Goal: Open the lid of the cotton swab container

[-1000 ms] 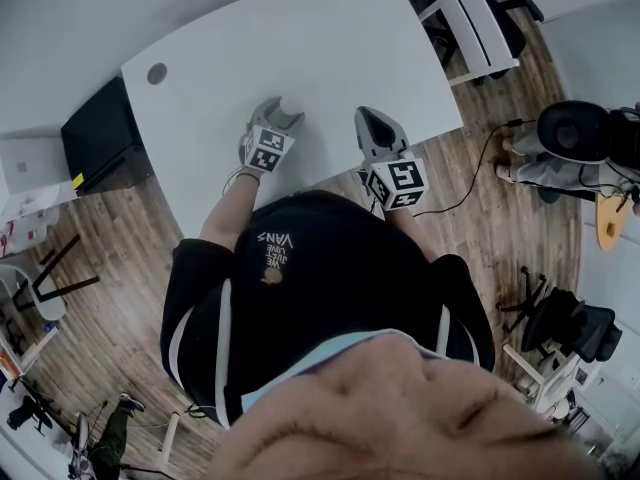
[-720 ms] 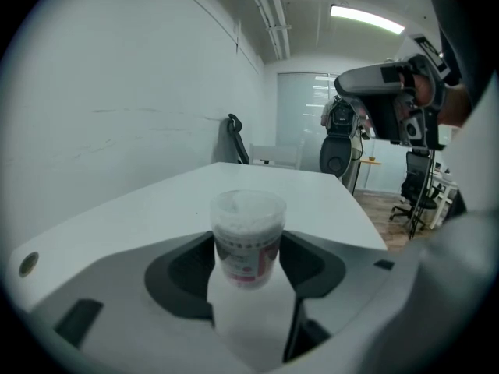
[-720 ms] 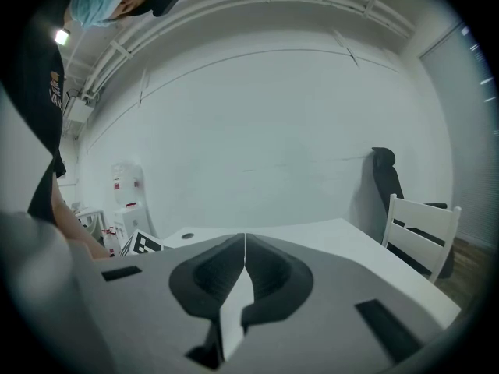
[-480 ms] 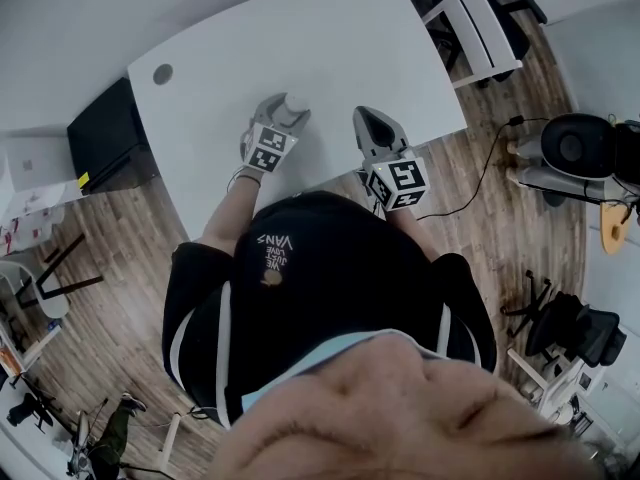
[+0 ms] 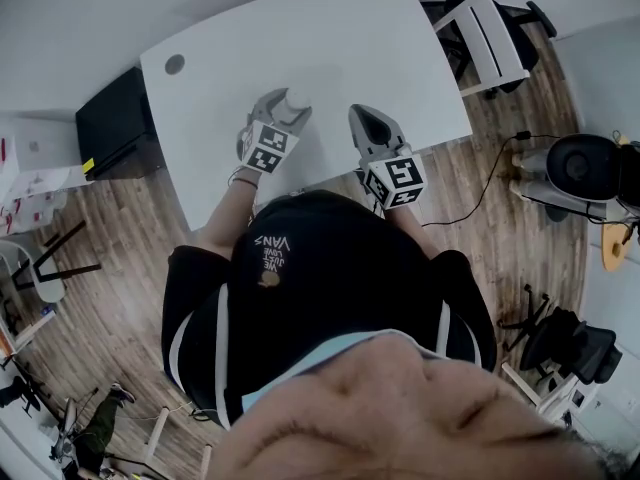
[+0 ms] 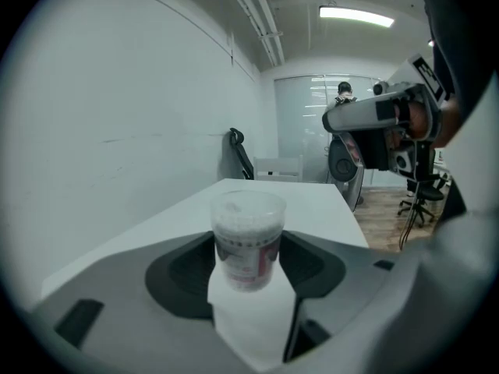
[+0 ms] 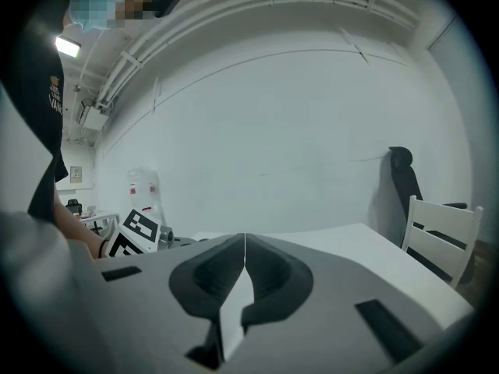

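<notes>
The left tongs (image 6: pixel 248 249) are closed partway onto the cotton swab container (image 6: pixel 247 240). It stands upright between their two tips with a dark pad meeting each side. As far as this view shows, that is a hold and not just a straddle. The clear lid (image 6: pixel 248 206) sits flat and seated on top of the container, so the opening itself has not begun.

To the right of the left tongs, and apart from them, the right tongs (image 7: pixel 244 248) are fully closed, tip against tip, with nothing between them. The container does not show in their own view, so they are not yet aimed at it. Both pairs sit over the near part of the white surface (image 5: pixel 330 38), which runs on bare beyond the tips. Past its far edge a white chair (image 6: pixel 274 167) stands.

Bracing the body looks done. What seems left is for the right tongs to open, come across to the lid, take its rim and pull it free while the left tongs keep the container steady.
</notes>
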